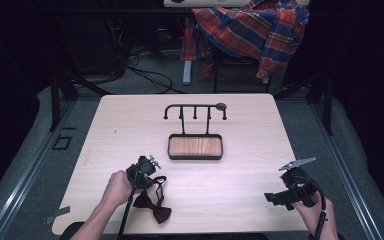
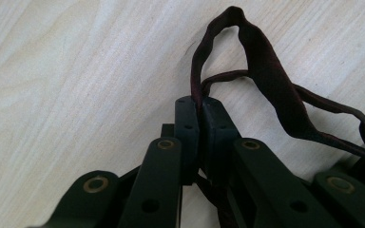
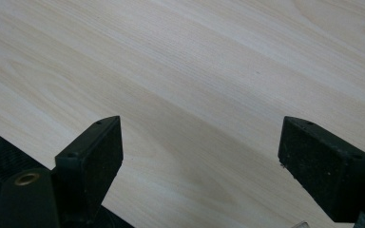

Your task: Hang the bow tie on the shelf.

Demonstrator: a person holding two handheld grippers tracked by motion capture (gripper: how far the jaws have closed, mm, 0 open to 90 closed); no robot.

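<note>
A dark red bow tie (image 1: 156, 209) lies on the pale wooden table (image 1: 230, 185) near its front left edge. Its thin strap (image 2: 266, 80) loops away across the wood. My left gripper (image 2: 199, 102) is shut on that strap, which is pinched between the two pads just at their tips. From above, the left gripper (image 1: 149, 179) points down at the strap just behind the bow. At the front right, my right gripper (image 1: 275, 198) is held over bare wood. Its jaws (image 3: 199, 156) stand wide open with nothing between them.
A black hook stand (image 1: 195, 112) rises behind a small wooden tray (image 1: 195, 157) at the table's middle. A red plaid shirt (image 1: 250, 30) hangs over a chair beyond the far edge. Cables lie on the floor behind the table.
</note>
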